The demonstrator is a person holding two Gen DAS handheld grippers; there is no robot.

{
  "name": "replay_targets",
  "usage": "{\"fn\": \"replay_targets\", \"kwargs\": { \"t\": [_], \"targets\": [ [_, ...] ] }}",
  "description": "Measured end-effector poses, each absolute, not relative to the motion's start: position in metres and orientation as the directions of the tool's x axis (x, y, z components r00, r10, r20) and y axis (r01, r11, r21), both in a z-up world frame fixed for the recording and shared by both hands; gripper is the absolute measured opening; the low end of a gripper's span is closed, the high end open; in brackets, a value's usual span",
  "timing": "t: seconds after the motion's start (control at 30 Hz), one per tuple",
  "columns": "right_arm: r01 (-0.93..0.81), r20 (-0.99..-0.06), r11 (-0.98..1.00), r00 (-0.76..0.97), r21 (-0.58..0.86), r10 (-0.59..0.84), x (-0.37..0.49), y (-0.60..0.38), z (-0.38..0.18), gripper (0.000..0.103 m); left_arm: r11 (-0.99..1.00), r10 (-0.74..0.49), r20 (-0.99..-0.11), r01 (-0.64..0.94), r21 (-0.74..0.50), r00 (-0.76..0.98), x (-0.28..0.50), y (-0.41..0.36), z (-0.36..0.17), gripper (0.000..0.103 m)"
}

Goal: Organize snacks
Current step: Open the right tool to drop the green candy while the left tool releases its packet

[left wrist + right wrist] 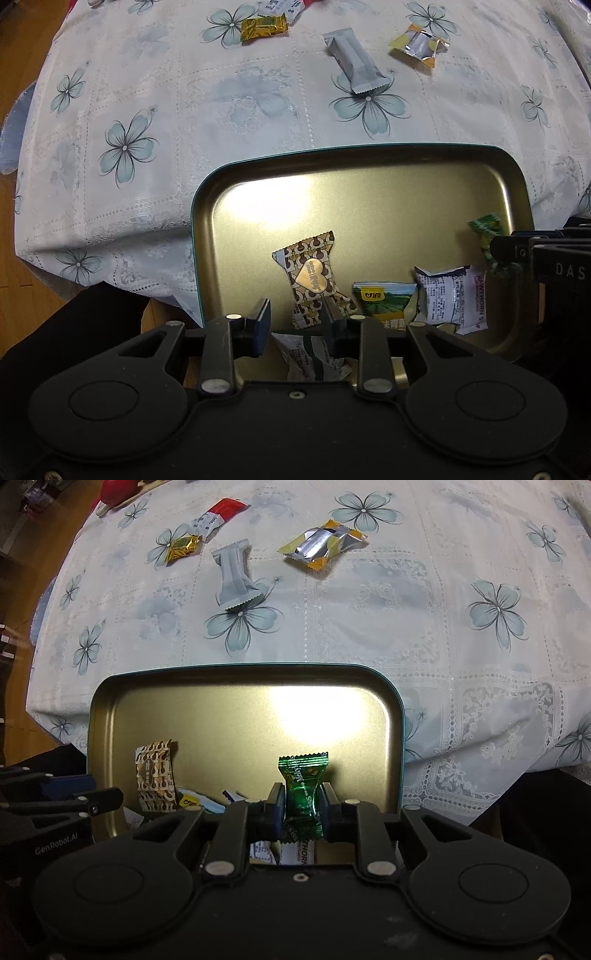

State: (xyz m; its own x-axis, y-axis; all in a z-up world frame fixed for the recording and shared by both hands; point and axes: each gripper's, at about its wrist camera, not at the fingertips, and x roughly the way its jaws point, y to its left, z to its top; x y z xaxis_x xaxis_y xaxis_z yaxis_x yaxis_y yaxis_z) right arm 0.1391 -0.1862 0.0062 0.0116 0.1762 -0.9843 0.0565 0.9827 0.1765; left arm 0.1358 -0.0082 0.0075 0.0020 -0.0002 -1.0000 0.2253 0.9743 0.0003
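Note:
A gold tin tray (229,192) (110,709) sits at the near edge of the table and holds several wrapped snacks. My left gripper (295,325) is open and empty over the tray's near side, just in front of a brown-and-gold patterned candy (312,278). My right gripper (302,805) is shut on a green candy (304,794) and holds it above the tray; that candy also shows in the left wrist view (487,232). A green pea packet (384,302) and a white hawthorn packet (447,295) lie in the tray.
On the flowered tablecloth (147,110) beyond the tray lie a grey bar (354,61) (236,576), a yellow-and-silver packet (419,46) (323,546), a small gold candy (264,27) (183,548) and a red-and-white packet (218,515). Wooden floor (11,110) lies to the left.

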Motion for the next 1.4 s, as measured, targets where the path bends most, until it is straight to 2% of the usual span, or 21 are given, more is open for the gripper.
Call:
{"fn": "replay_targets", "kwargs": {
  "t": [0.2,1.03,1.4],
  "targets": [
    [0.042,-0.986,0.986,0.061,0.159,0.157,0.135,-0.186,0.015,0.022,0.972,0.004,-0.999,0.236,0.014,0.043,0.129,-0.01,0.012,0.038],
    [-0.002,-0.974,0.977,0.074,0.215,0.215,0.074,-0.174,0.022,0.024,0.97,-0.044,-0.986,0.244,-0.004,0.16,0.066,-0.018,0.018,0.039],
    [0.012,-0.972,0.977,0.106,0.211,0.208,0.06,-0.175,0.023,0.025,0.97,0.0,-0.947,0.232,0.079,0.322,0.044,-0.025,0.024,0.039]
  ]
}}
